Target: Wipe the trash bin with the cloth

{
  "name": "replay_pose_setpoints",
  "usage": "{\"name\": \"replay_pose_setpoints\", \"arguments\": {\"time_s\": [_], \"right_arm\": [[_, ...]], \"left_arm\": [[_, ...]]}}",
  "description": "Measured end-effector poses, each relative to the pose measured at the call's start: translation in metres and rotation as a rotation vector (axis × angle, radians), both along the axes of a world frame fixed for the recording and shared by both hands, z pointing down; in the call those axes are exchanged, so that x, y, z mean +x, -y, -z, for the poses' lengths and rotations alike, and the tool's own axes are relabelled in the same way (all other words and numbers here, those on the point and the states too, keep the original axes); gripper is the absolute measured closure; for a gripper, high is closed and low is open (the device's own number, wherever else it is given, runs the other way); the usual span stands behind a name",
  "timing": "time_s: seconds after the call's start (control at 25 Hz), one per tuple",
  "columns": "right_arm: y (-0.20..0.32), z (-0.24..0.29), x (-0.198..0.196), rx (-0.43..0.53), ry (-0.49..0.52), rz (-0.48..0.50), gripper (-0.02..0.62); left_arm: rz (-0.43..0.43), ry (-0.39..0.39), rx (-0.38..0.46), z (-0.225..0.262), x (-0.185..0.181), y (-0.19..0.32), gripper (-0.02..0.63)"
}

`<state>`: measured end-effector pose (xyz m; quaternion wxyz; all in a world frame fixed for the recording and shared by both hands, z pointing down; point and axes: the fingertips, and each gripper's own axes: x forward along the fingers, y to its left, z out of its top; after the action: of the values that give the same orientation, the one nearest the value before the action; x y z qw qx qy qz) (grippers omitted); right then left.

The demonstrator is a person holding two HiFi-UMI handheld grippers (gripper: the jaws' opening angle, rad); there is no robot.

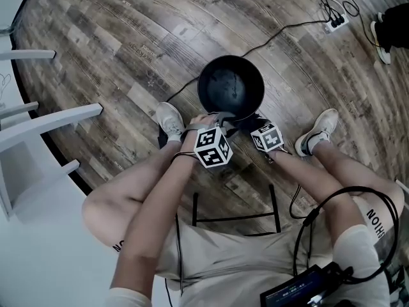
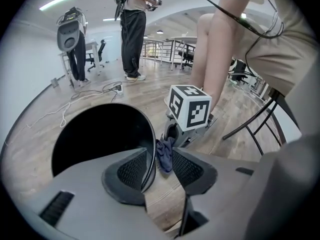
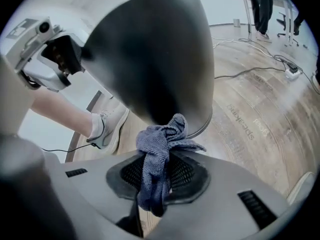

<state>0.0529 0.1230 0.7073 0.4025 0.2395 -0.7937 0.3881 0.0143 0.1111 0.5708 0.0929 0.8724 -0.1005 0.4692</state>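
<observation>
In the head view I see the black trash bin (image 1: 231,85) standing upright on the wooden floor (image 1: 115,37), just beyond the tips of both tongs. The left tongs (image 1: 214,117) reach its near rim. The right tongs (image 1: 248,123) are just beside them, low at the near wall of the bin. A white shoe (image 1: 170,118) stands on the floor beside the left tongs.

In the left gripper view the left tongs (image 2: 160,156) are released and stand wide apart. The thin rim of the trash bin (image 2: 100,139) passes between them, close against the left pad, and a gap remains to the right pad. The dark blue cloth (image 2: 165,156) hangs just ahead of these tongs, outside the bin wall. Above the cloth is the marker cube (image 2: 190,106) of the right tongs. Far behind, a person (image 2: 132,29) stands in the room.

In the right gripper view the right tongs (image 3: 162,171) are clenched on the cloth (image 3: 160,154). It is bunched between the pads, one end above them and one end hanging below. The upper end touches the bin's (image 3: 155,59) outer wall near its bottom edge, directly ahead of the tongs. The left tongs (image 3: 47,54) show to the upper left.
</observation>
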Motion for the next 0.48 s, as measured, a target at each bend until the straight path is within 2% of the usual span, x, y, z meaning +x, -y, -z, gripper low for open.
{"name": "replay_pose_setpoints", "arguments": {"time_s": [0.12, 0.24, 0.36, 0.48], "right_arm": [[0.0, 0.02, -0.002, 0.027, 0.018, -0.014, 0.518], [-0.001, 0.041, -0.003, 0.04, 0.045, -0.029, 0.518], [-0.007, 0.062, -0.006, 0.045, 0.072, -0.054, 0.518], [-0.012, 0.084, -0.012, 0.088, 0.101, -0.067, 0.518]], "left_arm": [[-0.038, 0.02, 0.058, 0.006, -0.006, 0.003, 0.456], [-0.062, 0.091, 0.107, -0.002, -0.026, 0.01, 0.456], [-0.051, 0.156, 0.128, -0.014, -0.046, 0.018, 0.456], [-0.045, 0.17, 0.128, -0.022, -0.051, 0.018, 0.456]]}}
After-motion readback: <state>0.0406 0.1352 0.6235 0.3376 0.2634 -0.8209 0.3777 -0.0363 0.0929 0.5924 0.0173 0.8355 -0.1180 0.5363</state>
